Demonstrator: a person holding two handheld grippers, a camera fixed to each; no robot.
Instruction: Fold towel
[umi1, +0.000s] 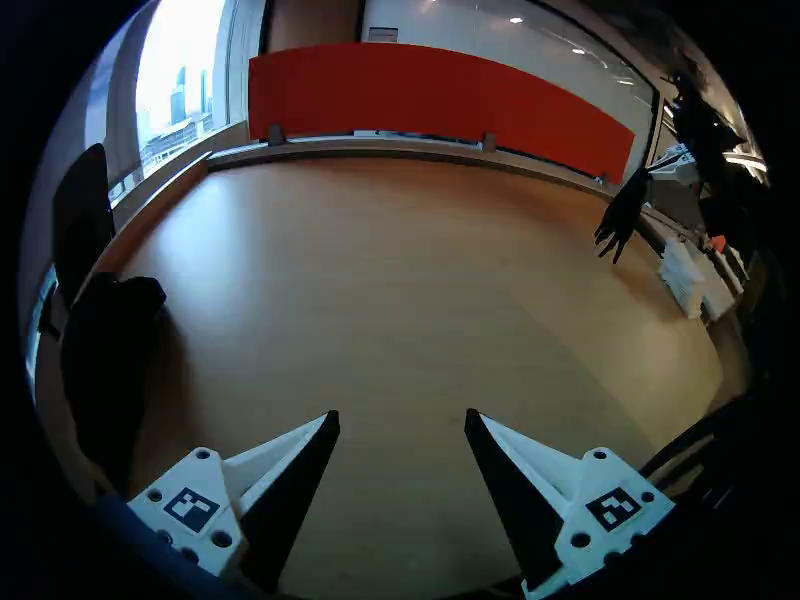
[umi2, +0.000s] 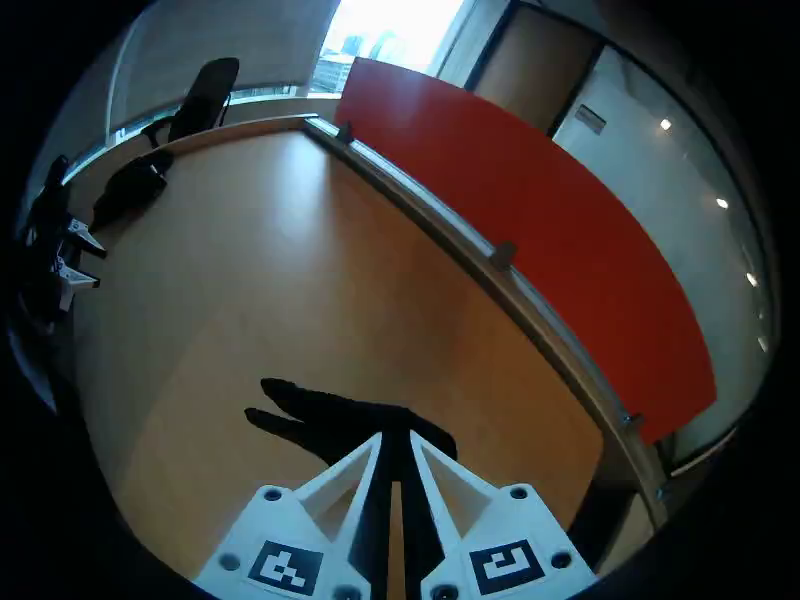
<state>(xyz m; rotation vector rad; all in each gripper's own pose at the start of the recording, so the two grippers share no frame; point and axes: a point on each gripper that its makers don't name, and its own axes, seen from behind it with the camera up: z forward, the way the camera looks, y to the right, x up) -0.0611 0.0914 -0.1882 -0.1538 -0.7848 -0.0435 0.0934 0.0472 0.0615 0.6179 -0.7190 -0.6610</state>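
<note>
Pinches the dark towel (umi2: 335, 415) in the right gripper (umi2: 395, 437), fingers drawn nearly together on the cloth, likely to lift one edge so the rest hangs free above the wooden table (umi2: 250, 270). Holds the left gripper (umi1: 400, 415) spread wide with nothing in it over the same table, well apart from the hanging cloth, probably ready to catch a dangling corner. At the table's far edge, a white stack (umi1: 690, 280), too small to identify; cannot tell whether anything there serves as a bin or basket.
</note>
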